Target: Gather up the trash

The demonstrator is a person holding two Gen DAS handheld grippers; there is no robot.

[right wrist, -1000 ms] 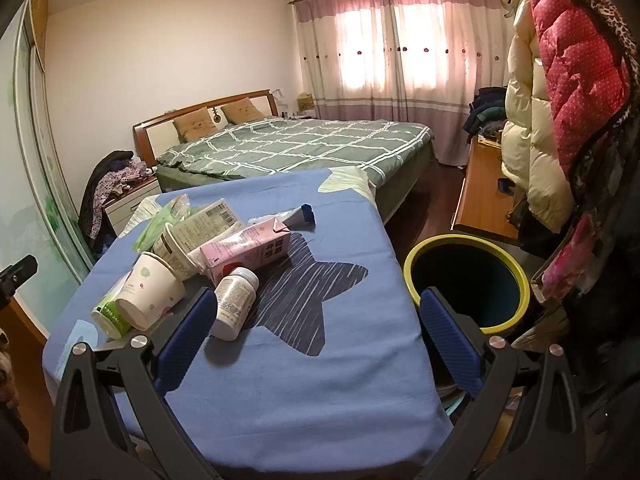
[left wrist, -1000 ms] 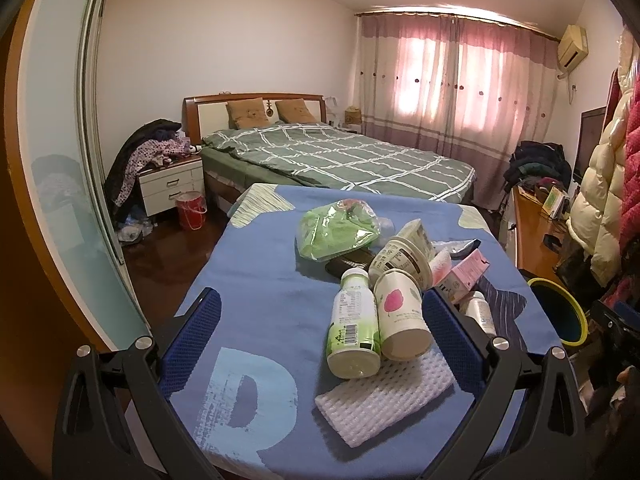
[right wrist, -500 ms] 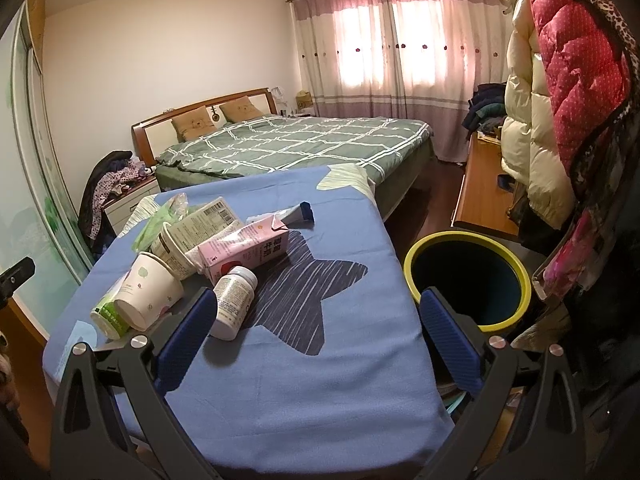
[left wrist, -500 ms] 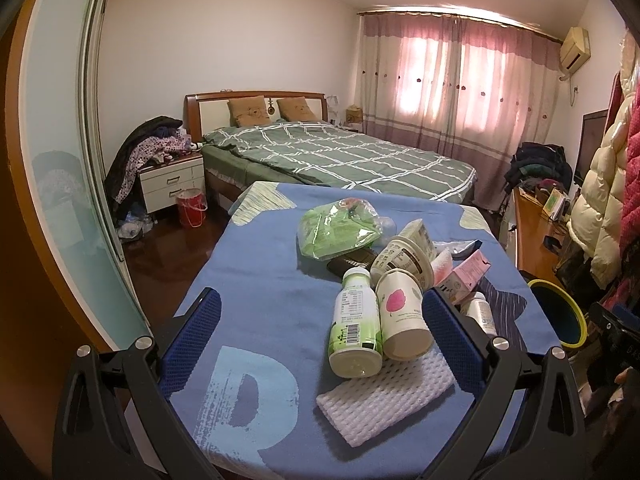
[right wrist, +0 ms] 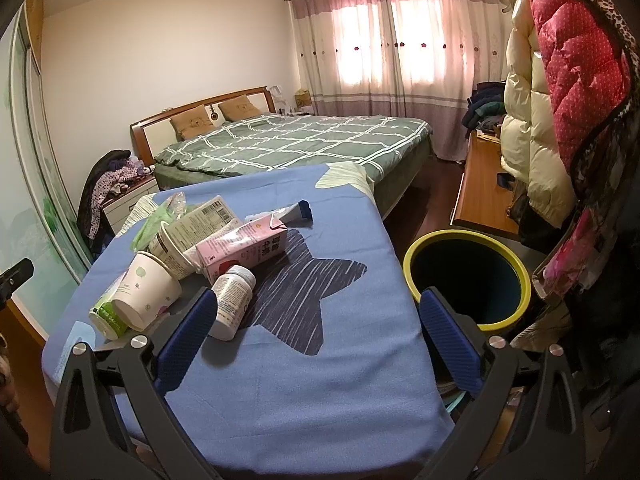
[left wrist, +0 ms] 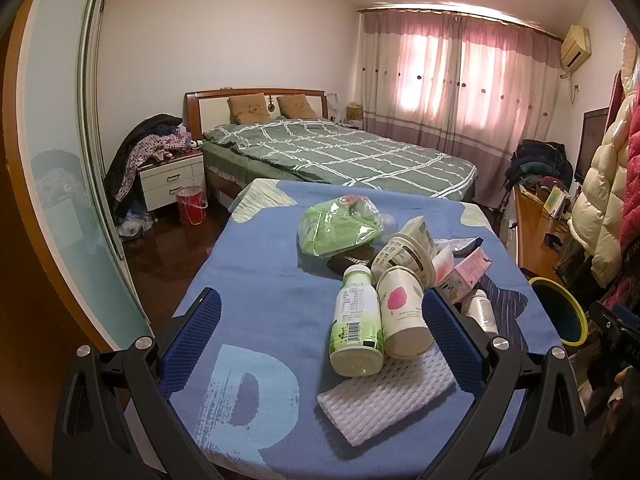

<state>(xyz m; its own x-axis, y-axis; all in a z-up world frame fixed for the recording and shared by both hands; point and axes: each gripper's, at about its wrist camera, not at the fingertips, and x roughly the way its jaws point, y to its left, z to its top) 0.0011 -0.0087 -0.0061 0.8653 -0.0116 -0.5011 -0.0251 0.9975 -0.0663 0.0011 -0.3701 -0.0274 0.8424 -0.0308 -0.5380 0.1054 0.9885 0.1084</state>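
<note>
A pile of trash lies on the blue-clothed table [left wrist: 256,280]: a green-labelled bottle [left wrist: 355,326], a paper cup [left wrist: 402,318], a white foam net [left wrist: 384,400], a green plastic bag [left wrist: 338,226], a pink carton [right wrist: 244,250] and a white pill bottle [right wrist: 231,306]. My left gripper [left wrist: 320,344] is open and empty, its fingers either side of the bottle and cup. My right gripper [right wrist: 316,340] is open and empty above the table's right part, the pill bottle by its left finger. A yellow-rimmed bin [right wrist: 466,278] stands right of the table.
A bed with a green checked cover [left wrist: 340,156] lies beyond the table. A nightstand [left wrist: 172,178] and a red bucket [left wrist: 192,210] stand left of it. Coats [right wrist: 560,100] hang at the right over a wooden desk [right wrist: 484,192].
Both grippers have drifted only slightly; the objects on the table have not moved.
</note>
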